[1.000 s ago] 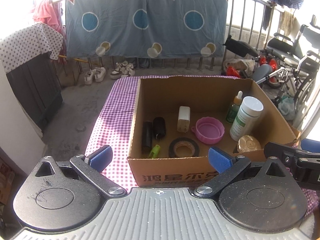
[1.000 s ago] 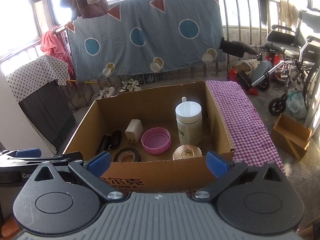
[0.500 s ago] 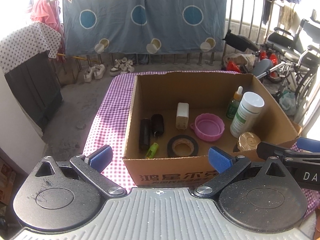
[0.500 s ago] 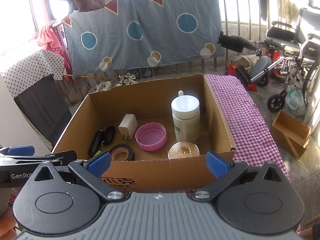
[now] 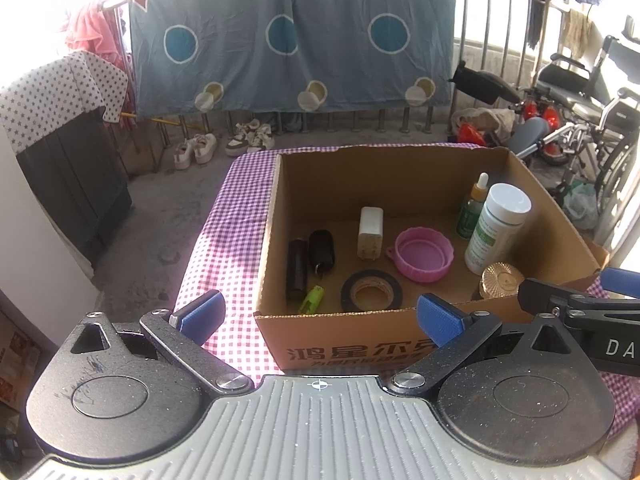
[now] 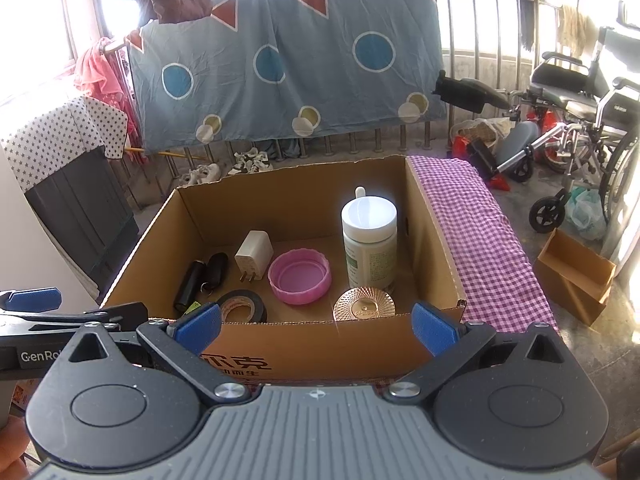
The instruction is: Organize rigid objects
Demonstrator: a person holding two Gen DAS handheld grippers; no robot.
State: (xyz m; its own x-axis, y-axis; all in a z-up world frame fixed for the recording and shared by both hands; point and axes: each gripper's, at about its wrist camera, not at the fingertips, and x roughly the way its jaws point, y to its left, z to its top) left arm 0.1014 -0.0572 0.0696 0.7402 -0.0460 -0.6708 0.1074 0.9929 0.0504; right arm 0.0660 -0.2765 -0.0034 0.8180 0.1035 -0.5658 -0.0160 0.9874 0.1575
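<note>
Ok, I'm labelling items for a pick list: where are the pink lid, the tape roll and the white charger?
pink lid (image 5: 424, 254), left wrist view, on its inner floor
tape roll (image 5: 371, 291), left wrist view, on its black ring
white charger (image 6: 253, 255), right wrist view, on its front face

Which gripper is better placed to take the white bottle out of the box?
Probably the right gripper: open, empty, and the white bottle stands nearer its side. The left gripper faces the box's other half.
</note>
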